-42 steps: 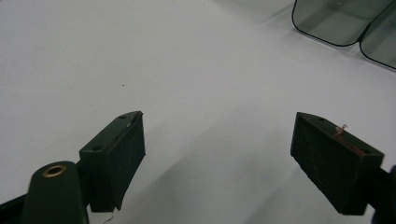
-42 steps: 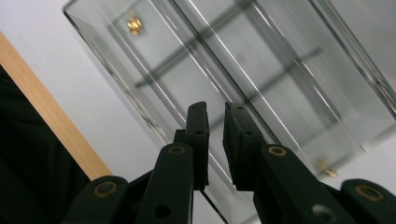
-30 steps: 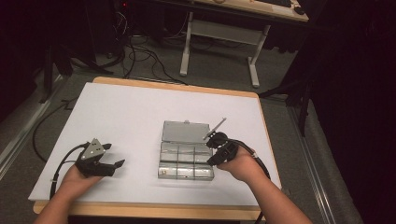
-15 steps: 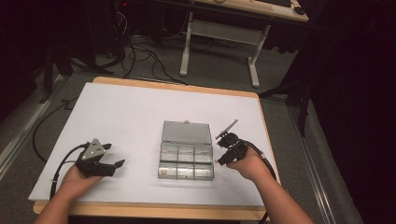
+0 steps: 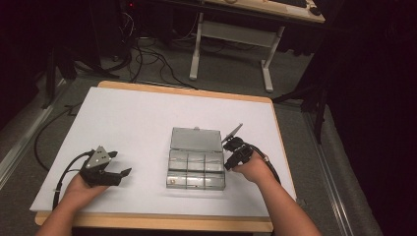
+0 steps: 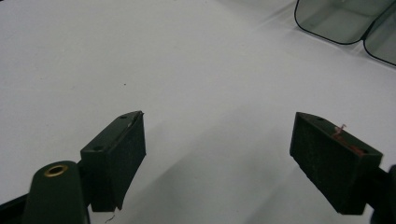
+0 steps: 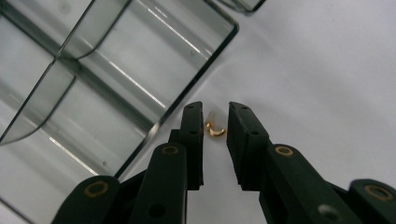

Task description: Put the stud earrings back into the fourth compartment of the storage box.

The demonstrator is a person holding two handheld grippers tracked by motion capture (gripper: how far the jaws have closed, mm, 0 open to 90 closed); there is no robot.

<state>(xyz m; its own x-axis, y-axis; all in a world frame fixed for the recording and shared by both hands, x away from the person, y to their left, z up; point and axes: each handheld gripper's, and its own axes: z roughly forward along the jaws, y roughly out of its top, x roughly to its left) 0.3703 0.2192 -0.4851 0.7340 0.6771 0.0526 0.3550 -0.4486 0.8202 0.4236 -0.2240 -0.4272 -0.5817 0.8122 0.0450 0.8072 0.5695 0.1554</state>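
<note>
A clear plastic compartment box [image 5: 196,169] lies open in the middle of the white table, its lid [image 5: 195,139] flat behind it. My right gripper [image 5: 229,147] sits low at the box's right edge. In the right gripper view a small gold hook [image 7: 215,129] lies on the table between the jaws of the right gripper [image 7: 215,135], close to the left pad and not pinched. These jaws have just been opening and stand a narrow gap apart. My left gripper [image 5: 122,162] rests at the table's front left, open wide and empty [image 6: 217,154].
The box's empty compartments [image 7: 116,70] lie just left of the right jaws. A corner of the box [image 6: 341,23] shows far off in the left gripper view. A desk frame [image 5: 231,34] and cables stand on the floor beyond the table [image 5: 128,113].
The right hand has shifted a little beside the box's right edge and sunk toward the table. The left hand has stayed put.
</note>
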